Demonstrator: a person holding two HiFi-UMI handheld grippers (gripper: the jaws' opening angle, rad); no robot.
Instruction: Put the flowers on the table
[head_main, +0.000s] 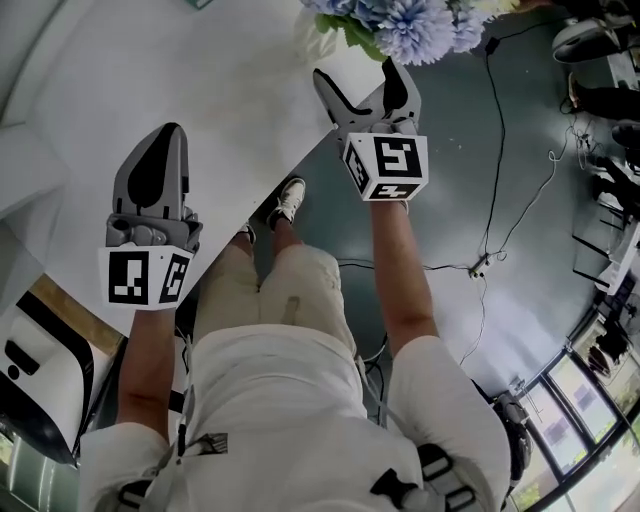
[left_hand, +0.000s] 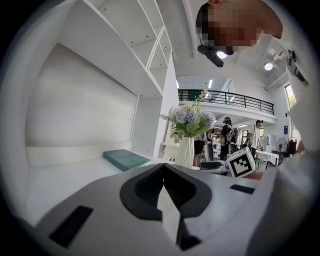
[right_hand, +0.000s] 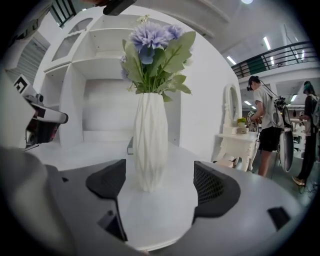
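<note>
Purple-blue flowers (right_hand: 152, 42) with green leaves stand in a ribbed white vase (right_hand: 149, 145) on the white table (head_main: 170, 70). In the head view the bouquet (head_main: 400, 22) shows at the top edge. My right gripper (right_hand: 156, 182) is open, its jaws spread just short of the vase's base and not touching it. That right gripper (head_main: 365, 92) is at the table's corner in the head view. My left gripper (head_main: 158, 165) is shut and empty over the table's near edge, to the left. From the left gripper view the flowers (left_hand: 191, 120) and vase stand upright beyond the shut jaws.
White shelving (right_hand: 95, 75) rises behind the table, and a teal pad (left_hand: 125, 160) lies on the surface. Cables (head_main: 490, 200) trail across the dark floor on the right. People stand by a white dresser (right_hand: 235, 142) in the background. A white and black machine (head_main: 35, 370) sits at lower left.
</note>
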